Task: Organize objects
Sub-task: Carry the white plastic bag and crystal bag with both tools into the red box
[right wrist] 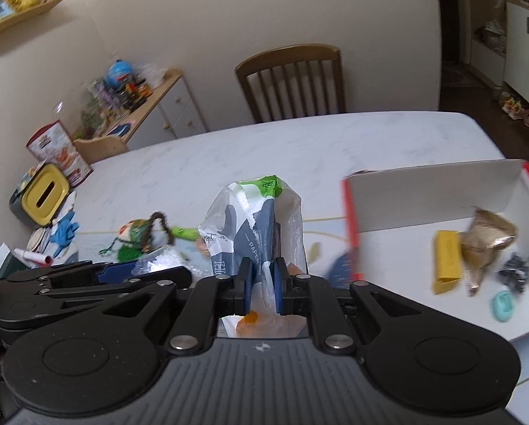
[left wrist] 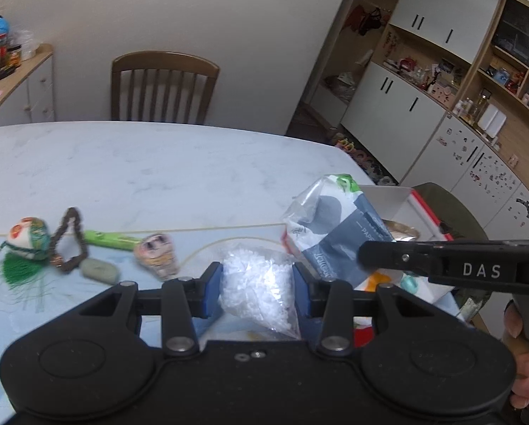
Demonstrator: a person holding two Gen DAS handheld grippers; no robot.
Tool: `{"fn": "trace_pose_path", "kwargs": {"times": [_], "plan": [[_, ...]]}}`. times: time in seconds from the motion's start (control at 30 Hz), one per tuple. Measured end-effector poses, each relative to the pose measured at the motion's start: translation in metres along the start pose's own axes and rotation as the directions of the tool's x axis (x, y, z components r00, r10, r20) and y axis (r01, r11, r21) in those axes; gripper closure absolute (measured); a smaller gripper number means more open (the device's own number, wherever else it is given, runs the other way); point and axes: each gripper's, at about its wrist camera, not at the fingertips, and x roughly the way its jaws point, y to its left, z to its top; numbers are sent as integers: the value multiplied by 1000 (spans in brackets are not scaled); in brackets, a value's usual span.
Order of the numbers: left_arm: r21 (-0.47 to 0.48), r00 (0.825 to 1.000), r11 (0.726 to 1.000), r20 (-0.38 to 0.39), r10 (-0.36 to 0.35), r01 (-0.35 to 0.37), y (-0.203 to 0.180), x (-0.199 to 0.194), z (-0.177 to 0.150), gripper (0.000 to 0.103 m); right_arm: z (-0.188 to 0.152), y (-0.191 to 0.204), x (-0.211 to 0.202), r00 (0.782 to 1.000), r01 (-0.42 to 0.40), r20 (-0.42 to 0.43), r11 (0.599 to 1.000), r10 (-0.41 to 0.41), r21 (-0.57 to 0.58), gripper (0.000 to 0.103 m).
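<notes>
Crinkling grey-and-white plastic packet [right wrist: 250,226]

Right tongs' arm [left wrist: 477,265]: "DAS" in white capitals, read in the left wrist view.
Plastic-wrapped packet [right wrist: 254,226]: "PAPER" reads along the grey panel in the right wrist view; larger white letters below it begin with "H", the rest hidden.
Same packet, green top corner: small print, too blurred to read.
Yellow box [right wrist: 448,260]: faint print, unreadable.
</notes>
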Motion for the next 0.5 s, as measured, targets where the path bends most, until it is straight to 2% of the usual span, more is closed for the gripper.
{"fn": "trace_pose_path", "kwargs": {"times": [0.5], "plan": [[67, 999, 997, -39, -21, 23, -93, 56, 7, 62, 3, -117, -25, 993, 120, 8, 992, -120, 32, 91]]}}
